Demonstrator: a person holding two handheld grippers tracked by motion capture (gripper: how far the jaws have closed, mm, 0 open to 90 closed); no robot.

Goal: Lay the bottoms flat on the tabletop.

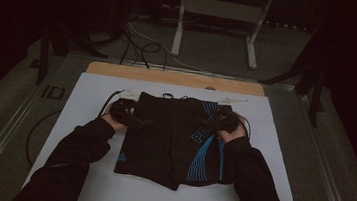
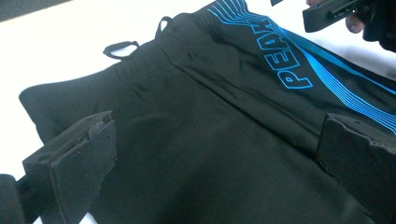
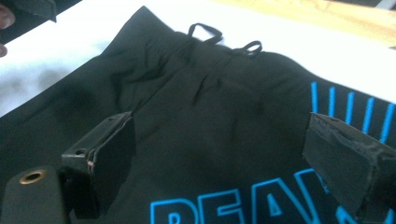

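Black shorts (image 1: 172,145) with blue stripes and blue lettering lie flat on a white sheet (image 1: 85,106), waistband at the far side. My left gripper (image 1: 143,123) hovers over the shorts' left upper part, and my right gripper (image 1: 206,123) over the blue print on the right. In the left gripper view the jaws stand wide apart around plain black cloth (image 2: 210,140), the gripper (image 2: 219,130) open with nothing held. The right gripper (image 3: 219,126) is likewise open above the cloth (image 3: 210,93) near the lettering. Drawstring loops (image 3: 205,30) stick out past the waistband.
The sheet covers a wooden tabletop whose far edge (image 1: 169,77) shows. Behind the table stand a white frame (image 1: 216,9) and loose cables (image 1: 137,41) on the floor. Bare sheet lies left, right and in front of the shorts.
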